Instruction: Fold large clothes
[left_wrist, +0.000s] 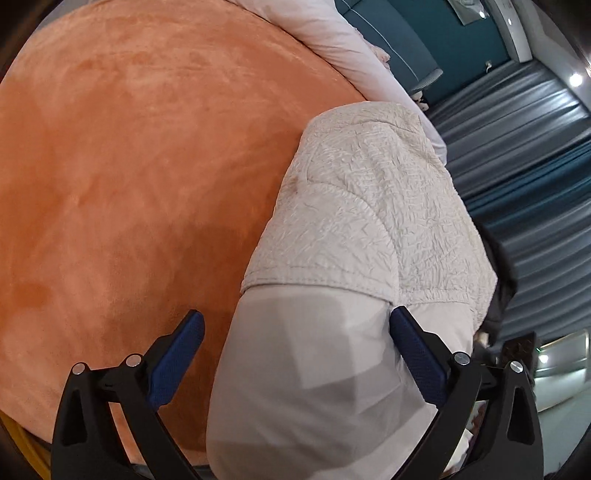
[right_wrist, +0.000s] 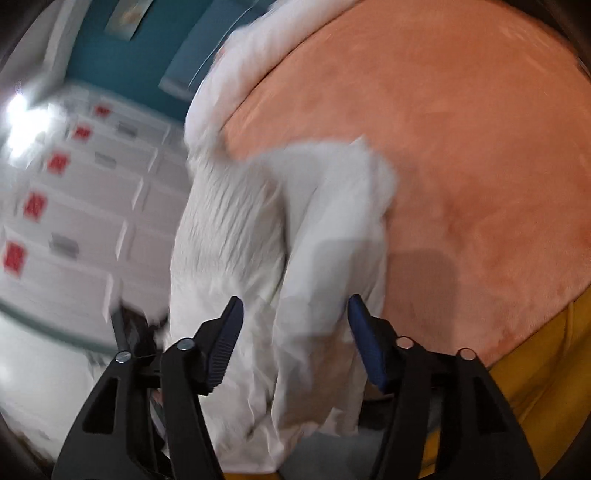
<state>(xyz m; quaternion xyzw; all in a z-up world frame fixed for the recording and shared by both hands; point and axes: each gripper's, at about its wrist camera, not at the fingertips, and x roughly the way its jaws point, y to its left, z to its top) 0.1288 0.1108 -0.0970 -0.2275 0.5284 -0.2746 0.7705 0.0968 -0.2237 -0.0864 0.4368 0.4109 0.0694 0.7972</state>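
Lying along the edge of an orange plush bed cover (left_wrist: 129, 166), the white quilted garment (left_wrist: 369, 206) is bunched into a long roll, its crinkled quilted outer side farther off and its smooth pale lining nearer the cameras. The left gripper (left_wrist: 295, 354) stands released at its widest, with the smooth lining end of the garment between its blue pads (left_wrist: 177, 362); the left pad sits clear of the cloth over the orange cover, while the right pad is just beside the fabric's edge, and whether it touches cannot be told. In the right wrist view, which is blurred, the right gripper (right_wrist: 295, 339) is parted about halfway, straddling a fold of the same garment (right_wrist: 314, 240); cloth fills the gap, yet neither pad visibly presses on it. A second pale textile (left_wrist: 351, 48) lies at the far rim of the cover. Grey-blue curtains (left_wrist: 524, 166) hang beyond the bed in the left view, and white cabinets with red labels (right_wrist: 74, 192) stand beyond it in the right view. A yellow strip (right_wrist: 546, 369) shows below the cover's near edge.
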